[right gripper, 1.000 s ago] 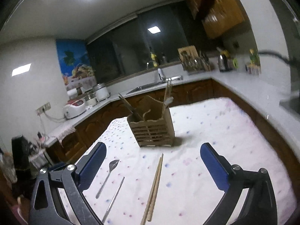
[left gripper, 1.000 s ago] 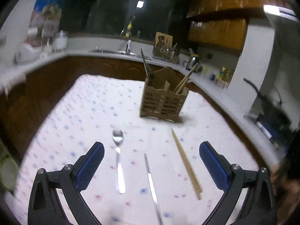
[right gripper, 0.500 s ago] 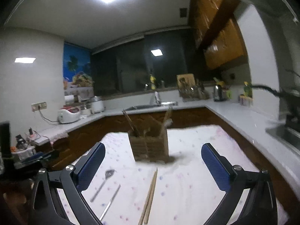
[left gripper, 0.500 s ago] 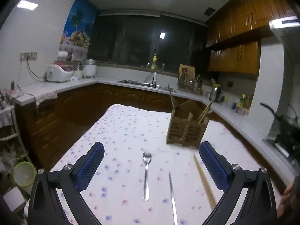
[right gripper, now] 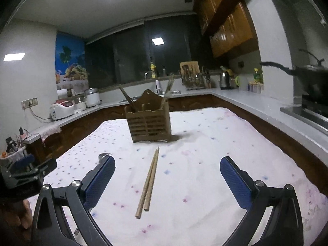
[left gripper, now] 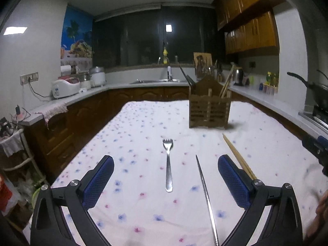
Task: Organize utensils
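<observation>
Utensils lie loose on the table: a fork, a thin metal piece to its right, and chopsticks nearest the wooden utensil holder at the far side. We have levelled both views since a second ago, pulling back; nothing is picked up yet. Our left hand-held gripper hovers spread over the fork, and the right hand-held gripper spread over the chopsticks.

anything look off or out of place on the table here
Yes: three utensils lie loose on the cloth rather than in the wooden holder: a fork, a thin metal utensil beside it, and a pair of chopsticks. Nothing looks spilled or damaged. Both tongs are open, holding nothing.
</observation>
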The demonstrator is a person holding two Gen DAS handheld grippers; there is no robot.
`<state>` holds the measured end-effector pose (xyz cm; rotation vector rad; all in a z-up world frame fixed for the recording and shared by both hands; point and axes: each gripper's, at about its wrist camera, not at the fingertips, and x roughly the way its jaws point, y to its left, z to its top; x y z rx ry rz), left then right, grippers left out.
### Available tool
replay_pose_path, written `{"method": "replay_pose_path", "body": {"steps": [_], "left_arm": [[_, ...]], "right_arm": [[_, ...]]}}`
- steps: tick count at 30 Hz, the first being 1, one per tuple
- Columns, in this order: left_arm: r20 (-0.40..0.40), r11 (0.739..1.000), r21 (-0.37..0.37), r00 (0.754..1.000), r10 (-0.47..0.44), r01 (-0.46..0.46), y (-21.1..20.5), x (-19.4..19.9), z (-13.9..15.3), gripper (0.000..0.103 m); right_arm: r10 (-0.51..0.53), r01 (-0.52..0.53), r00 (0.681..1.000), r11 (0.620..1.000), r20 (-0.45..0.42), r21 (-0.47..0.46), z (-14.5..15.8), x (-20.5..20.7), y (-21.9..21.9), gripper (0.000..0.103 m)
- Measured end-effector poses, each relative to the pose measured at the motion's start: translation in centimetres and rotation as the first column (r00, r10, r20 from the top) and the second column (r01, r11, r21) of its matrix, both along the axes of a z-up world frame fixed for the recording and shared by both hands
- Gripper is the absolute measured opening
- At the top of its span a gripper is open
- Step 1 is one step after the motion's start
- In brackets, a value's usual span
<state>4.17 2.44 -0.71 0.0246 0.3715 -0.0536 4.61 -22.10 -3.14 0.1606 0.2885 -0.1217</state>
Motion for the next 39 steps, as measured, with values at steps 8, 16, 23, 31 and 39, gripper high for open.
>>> {"method": "replay_pose_path", "body": {"steps": [8, 16, 23, 31, 39], "left_arm": [[0.035, 1.000, -0.004, 0.999, 0.025, -0.025, 0.0, -0.2, -0.5, 0.102], [0.030, 1.000, -0.015, 0.999, 0.025, -0.024, 0.2, 0.3, -1.0, 0.102], [0.045, 0.999, -0.029, 0.998, 0.032, -0.030, 0.5, 0.3, -1.4, 0.102], [0.066, 0.999, -0.036, 0.997, 0.034, -0.032, 0.5, 0.2, -1.8, 0.102], [0.058, 0.999, -0.036, 0.998, 0.038, -0.036, 0.3, 0.2, -1.7, 0.102]], "right_arm": [[-0.003, 0.003, 1.000, 1.000, 0.020, -0.014, -0.5, -0.4, -0.3, 0.103], [0.001, 0.000, 1.000, 1.000, 0.009, -0.022, -0.5, -0.3, -0.1, 0.103], [-0.005, 0.006, 1.000, 1.000, 0.009, -0.025, -0.7, -0.3, -0.4, 0.103], [0.004, -0.004, 1.000, 0.999, 0.018, -0.033, -1.0, -0.3, -0.5, 0.103], [0.005, -0.005, 1.000, 0.999, 0.019, -0.034, -1.1, -0.3, -0.4, 0.103]]}}
